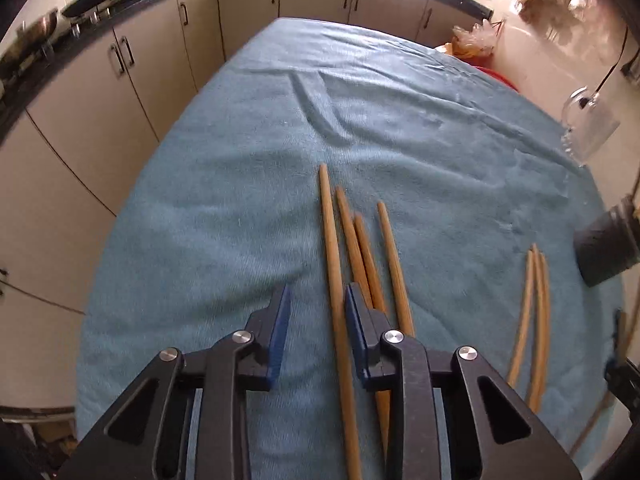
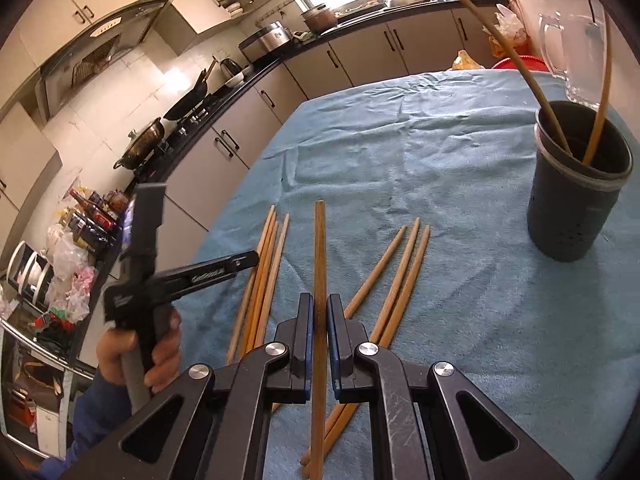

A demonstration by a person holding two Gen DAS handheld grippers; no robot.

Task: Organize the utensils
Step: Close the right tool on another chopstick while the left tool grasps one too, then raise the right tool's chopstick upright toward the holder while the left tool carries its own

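Right gripper (image 2: 319, 312) clamped on 1 upright chopstick (image 2: 319, 240), left gripper (image 1: 316, 300) part-open, empty, chopsticks (image 1: 360, 248) beneath

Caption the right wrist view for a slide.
Right hand-held gripper shut on one chopstick above the blue towel, dark holder ahead.

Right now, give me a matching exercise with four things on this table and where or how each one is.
Things:
1. right gripper
2. left gripper
3. dark cup
4. glass mug

States:
A. open over a chopstick lying on the towel
B. holds two chopsticks standing in it
C. shut on one chopstick
D. empty, behind the cup

Pairs: 1-C, 2-A, 3-B, 4-D
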